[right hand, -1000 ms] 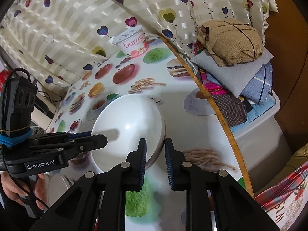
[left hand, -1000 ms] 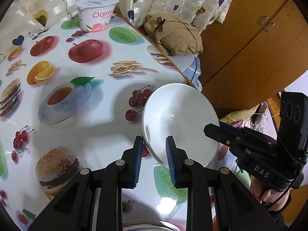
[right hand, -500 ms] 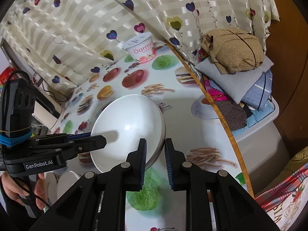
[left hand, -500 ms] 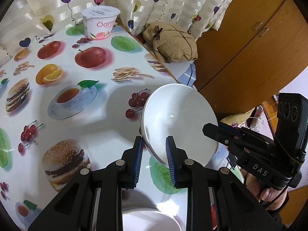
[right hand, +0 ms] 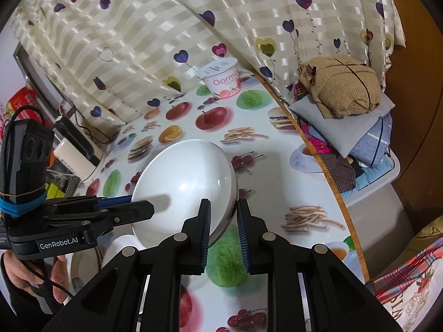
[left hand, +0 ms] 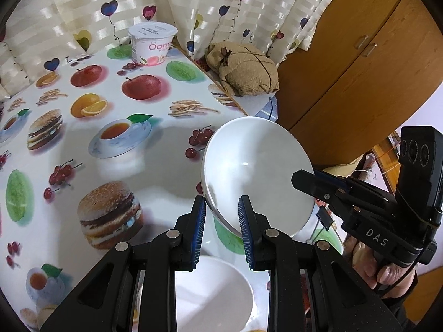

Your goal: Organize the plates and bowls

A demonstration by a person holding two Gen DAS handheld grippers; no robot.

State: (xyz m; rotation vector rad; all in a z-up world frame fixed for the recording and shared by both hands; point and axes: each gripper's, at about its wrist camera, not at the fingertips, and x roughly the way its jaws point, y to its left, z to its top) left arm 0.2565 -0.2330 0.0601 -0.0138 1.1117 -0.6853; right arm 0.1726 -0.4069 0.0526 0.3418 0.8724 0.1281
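Observation:
A white bowl (left hand: 257, 174) hangs tilted above the printed tablecloth, held at opposite sides of its rim. My left gripper (left hand: 221, 215) is shut on the near-left rim. In the left wrist view the right gripper's fingers (left hand: 307, 178) reach onto the bowl's right edge. In the right wrist view the same bowl (right hand: 185, 185) sits left of centre, with my right gripper (right hand: 223, 213) shut on its right rim. There the left gripper's fingers (right hand: 138, 207) lie across its left side. Another white bowl (left hand: 213, 293) rests on the table below the left gripper.
A yogurt tub (left hand: 152, 44) stands at the table's far edge by the heart-print curtain (right hand: 166, 27). Folded cloths topped by a tan bundle (right hand: 343, 88) lie beyond the right table edge (right hand: 318, 160). A wooden cupboard (left hand: 360, 63) stands behind. White dishes (right hand: 121, 246) sit at the lower left.
Both grippers have risen together with the bowl, and the table looks farther away. The second white bowl has come into view under the left gripper.

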